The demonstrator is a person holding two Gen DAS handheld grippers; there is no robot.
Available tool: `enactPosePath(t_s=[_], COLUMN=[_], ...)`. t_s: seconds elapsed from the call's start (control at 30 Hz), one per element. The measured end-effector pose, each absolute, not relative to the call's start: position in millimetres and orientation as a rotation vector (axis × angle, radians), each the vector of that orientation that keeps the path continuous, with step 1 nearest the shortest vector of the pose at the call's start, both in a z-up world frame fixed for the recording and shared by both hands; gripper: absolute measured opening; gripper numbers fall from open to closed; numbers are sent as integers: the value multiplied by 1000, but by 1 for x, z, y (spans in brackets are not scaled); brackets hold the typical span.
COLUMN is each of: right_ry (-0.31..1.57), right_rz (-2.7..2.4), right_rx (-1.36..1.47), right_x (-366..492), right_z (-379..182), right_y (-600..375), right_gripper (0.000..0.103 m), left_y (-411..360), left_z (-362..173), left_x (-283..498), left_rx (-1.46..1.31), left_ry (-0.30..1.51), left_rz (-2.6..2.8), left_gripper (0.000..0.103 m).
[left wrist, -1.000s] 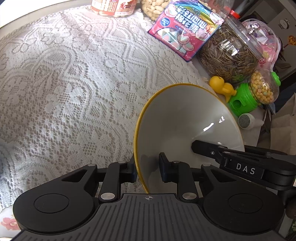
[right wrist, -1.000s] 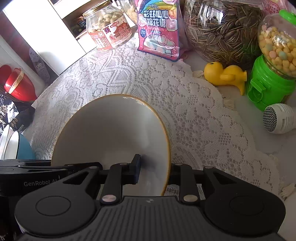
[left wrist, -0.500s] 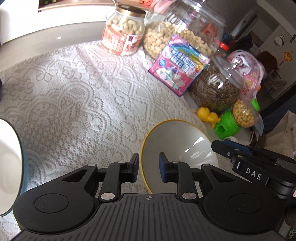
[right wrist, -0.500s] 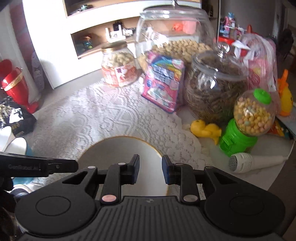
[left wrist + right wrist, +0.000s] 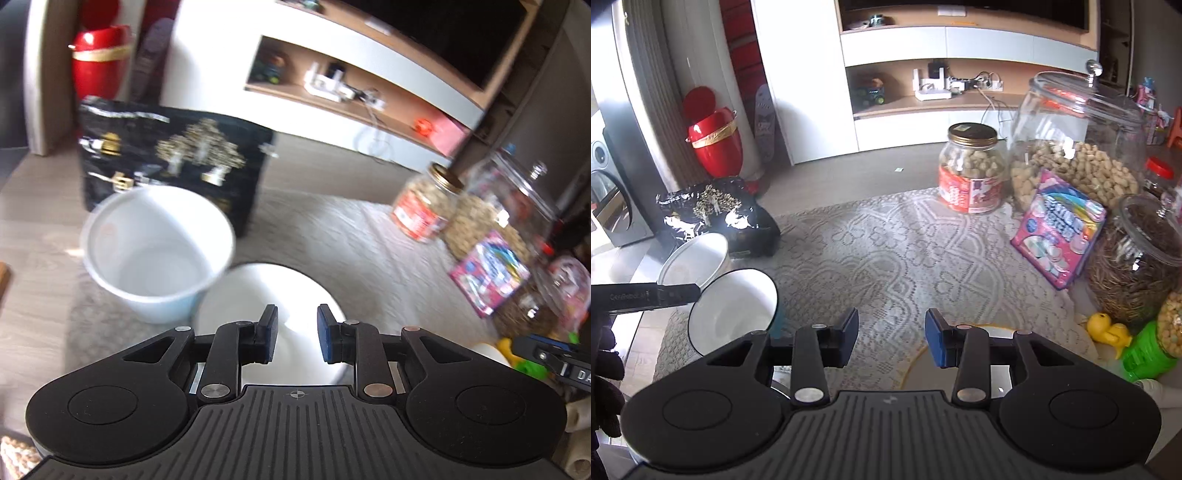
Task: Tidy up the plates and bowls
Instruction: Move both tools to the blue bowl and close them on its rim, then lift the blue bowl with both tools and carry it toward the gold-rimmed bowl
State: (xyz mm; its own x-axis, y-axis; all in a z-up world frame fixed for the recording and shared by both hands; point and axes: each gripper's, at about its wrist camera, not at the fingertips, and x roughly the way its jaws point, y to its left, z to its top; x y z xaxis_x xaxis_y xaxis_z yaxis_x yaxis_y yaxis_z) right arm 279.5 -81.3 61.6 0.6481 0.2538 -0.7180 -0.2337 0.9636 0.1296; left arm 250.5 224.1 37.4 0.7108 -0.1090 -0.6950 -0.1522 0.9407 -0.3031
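The left gripper [image 5: 293, 332] hung narrowly open and empty above two white bowls [image 5: 155, 254]. The right gripper [image 5: 891, 338], jaws just opening, stood empty over the yellow-rimmed plate [image 5: 960, 360]. Approaching the next bowl's rim squarely seemed advisable.

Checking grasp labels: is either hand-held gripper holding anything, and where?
Right hand-held gripper: nothing; jaws have just been opening. Left hand-held gripper, over white bowl: cannot tell.

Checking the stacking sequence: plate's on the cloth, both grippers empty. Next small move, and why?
Probably lower the left gripper onto the rim of the nearer white bowl and close. Its open jaws hover right above that bowl, which sits unstacked beside the other bowl. The right gripper, whose jaws have just been opening, holds nothing; the yellow-rimmed plate lies on the lace cloth.
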Motion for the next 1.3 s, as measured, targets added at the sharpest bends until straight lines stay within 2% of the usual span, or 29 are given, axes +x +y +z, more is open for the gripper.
enactPosePath(t_s=[0.07, 0.17, 0.3, 0.73, 0.8, 0.93, 0.97, 1.07, 1.3], right_ry=[839, 861, 931, 1205, 1227, 1267, 1257, 1257, 1251], right_rz=[301, 353, 421, 524, 537, 568, 571, 584, 591], right_rx=[10, -31, -49, -10, 3, 19, 15, -3, -16], right_x=[290, 307, 331, 399, 405, 407, 406, 407, 404], right_z=[61, 57, 41, -49, -58, -73, -72, -71, -70], right_y=[-62, -30, 9, 76, 81, 85, 85, 86, 82], right_gripper=[41, 48, 48, 47, 44, 33, 28, 23, 18], left_y=[249, 277, 288, 253, 248, 241, 239, 236, 242], left_z=[34, 21, 5, -43, -52, -63, -63, -62, -60], left_x=[247, 252, 254, 281, 285, 289, 289, 288, 289], left_rx=[-401, -525, -557, -403, -381, -366, -359, -345, -367], left_ry=[774, 803, 842, 1015, 1038, 1056, 1057, 1059, 1056], left_rz=[96, 110, 144, 174, 175, 151, 150, 153, 160], left_gripper=[25, 25, 25, 25, 25, 26, 28, 30, 30])
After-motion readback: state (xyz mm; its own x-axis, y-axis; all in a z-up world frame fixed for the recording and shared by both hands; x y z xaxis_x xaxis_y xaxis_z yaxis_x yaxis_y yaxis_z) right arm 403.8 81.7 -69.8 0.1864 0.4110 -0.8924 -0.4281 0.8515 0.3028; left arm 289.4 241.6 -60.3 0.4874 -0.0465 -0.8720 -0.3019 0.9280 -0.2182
